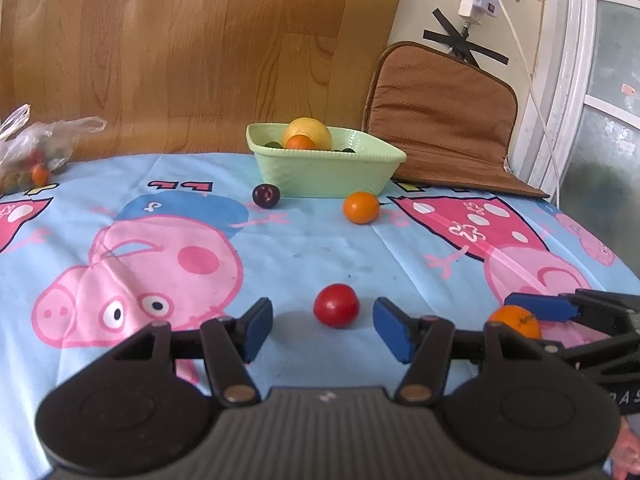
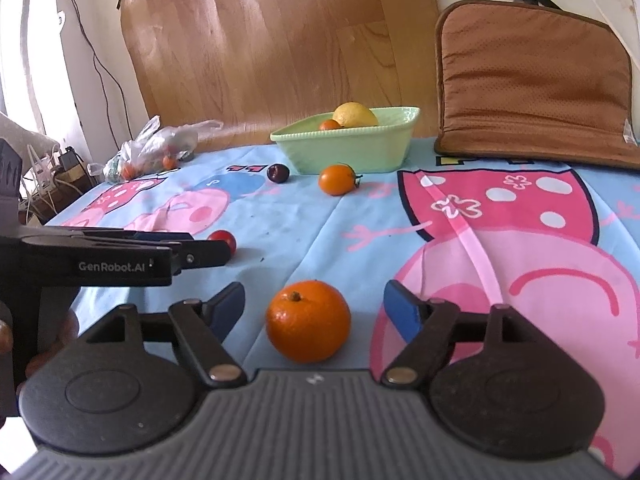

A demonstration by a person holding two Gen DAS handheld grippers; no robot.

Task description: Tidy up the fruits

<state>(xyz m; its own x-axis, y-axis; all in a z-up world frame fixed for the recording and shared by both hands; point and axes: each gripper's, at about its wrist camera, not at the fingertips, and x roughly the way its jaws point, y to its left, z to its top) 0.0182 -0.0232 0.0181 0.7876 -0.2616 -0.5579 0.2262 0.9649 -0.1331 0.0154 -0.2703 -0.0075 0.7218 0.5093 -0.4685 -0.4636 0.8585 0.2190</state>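
My left gripper [image 1: 323,330] is open with a small red tomato [image 1: 336,305] on the cloth between its blue pads, not touching them. My right gripper [image 2: 314,310] is open around a mandarin orange [image 2: 308,321] that rests on the cloth; the same mandarin shows in the left wrist view [image 1: 517,321]. A green bowl [image 1: 320,174] at the back holds a yellow lemon [image 1: 308,131] and a small orange fruit [image 1: 300,142]. An orange tomato [image 1: 361,207] and a dark plum [image 1: 266,195] lie in front of the bowl.
A plastic bag of small fruits [image 1: 34,152] lies at the back left. A brown cushion [image 1: 444,120] leans at the back right. A wooden board [image 1: 192,48] stands behind the table. The left gripper's side shows in the right wrist view [image 2: 120,254], close to my right gripper.
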